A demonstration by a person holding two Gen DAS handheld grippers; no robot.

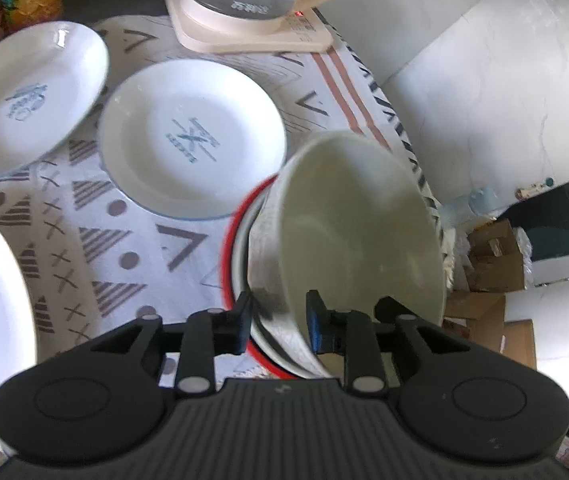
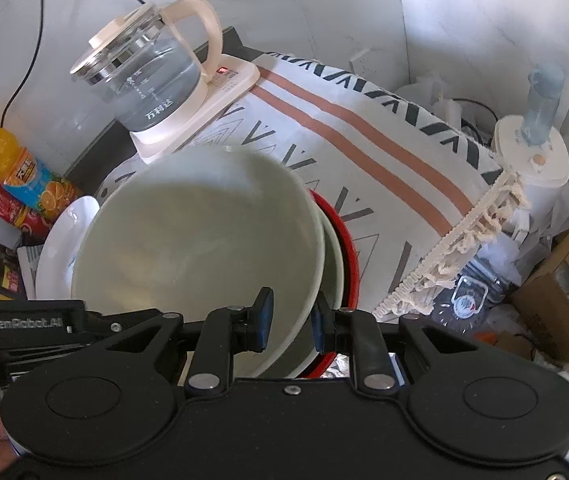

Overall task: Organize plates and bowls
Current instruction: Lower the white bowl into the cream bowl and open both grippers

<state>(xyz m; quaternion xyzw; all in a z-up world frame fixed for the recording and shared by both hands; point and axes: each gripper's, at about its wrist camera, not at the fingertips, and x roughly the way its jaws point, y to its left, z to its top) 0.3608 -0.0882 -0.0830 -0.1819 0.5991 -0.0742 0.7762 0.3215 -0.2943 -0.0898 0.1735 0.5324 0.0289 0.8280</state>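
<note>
Left gripper (image 1: pixel 278 322) jaws astride the near rim of a tilted pale bowl (image 1: pixel 358 224), gap visible beside the wall, hold not certain. Right gripper (image 2: pixel 291 322) jaws clamped on the same bowl's rim. Beneath, a second bowl (image 2: pixel 334 256) in a red-rimmed dish (image 2: pixel 350 248). Beyond, white plates (image 1: pixel 192 136) on the patterned cloth (image 1: pixel 124 248) over the counter; kettle (image 2: pixel 144 80) behind.

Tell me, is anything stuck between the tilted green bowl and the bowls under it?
Nothing visible is. The tilted green bowl leans right over the second green bowl, which sits in the red bowl. Only the right gripper, straddling its near rim, is close.
</note>
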